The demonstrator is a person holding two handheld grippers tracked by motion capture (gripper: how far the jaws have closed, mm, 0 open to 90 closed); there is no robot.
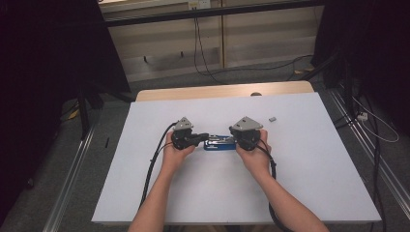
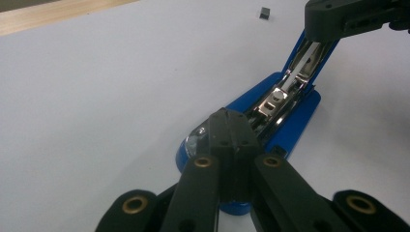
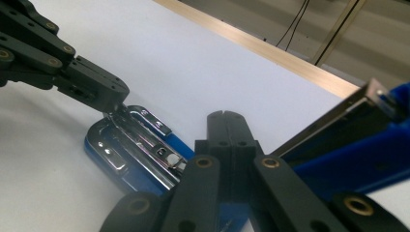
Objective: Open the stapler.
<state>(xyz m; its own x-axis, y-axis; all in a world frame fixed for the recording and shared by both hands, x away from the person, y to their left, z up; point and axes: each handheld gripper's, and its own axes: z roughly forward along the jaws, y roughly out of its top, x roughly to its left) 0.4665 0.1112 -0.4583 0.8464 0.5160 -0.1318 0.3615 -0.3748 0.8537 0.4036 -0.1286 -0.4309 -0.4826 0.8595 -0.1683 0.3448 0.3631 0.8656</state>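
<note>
Blue stapler (image 1: pixel 220 143) opened up on worktop (image 1: pixel 309 164).
Long axis runs L–R btwn left gripper (image 1: pixel 205 137) & right gripper (image 1: pixel 238 141); both jaws pressed together, prob. touching it.

Stapler (image 1: pixel 220 143) on table (image 1: pixel 314 183) between left gripper (image 1: pixel 205 137), right gripper (image 1: pixel 237 140)

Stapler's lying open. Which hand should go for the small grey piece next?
Probably the right. The grey piece lies on the table just beyond the right gripper. The left gripper sits shut at the stapler's other end and would have to cross over.
</note>
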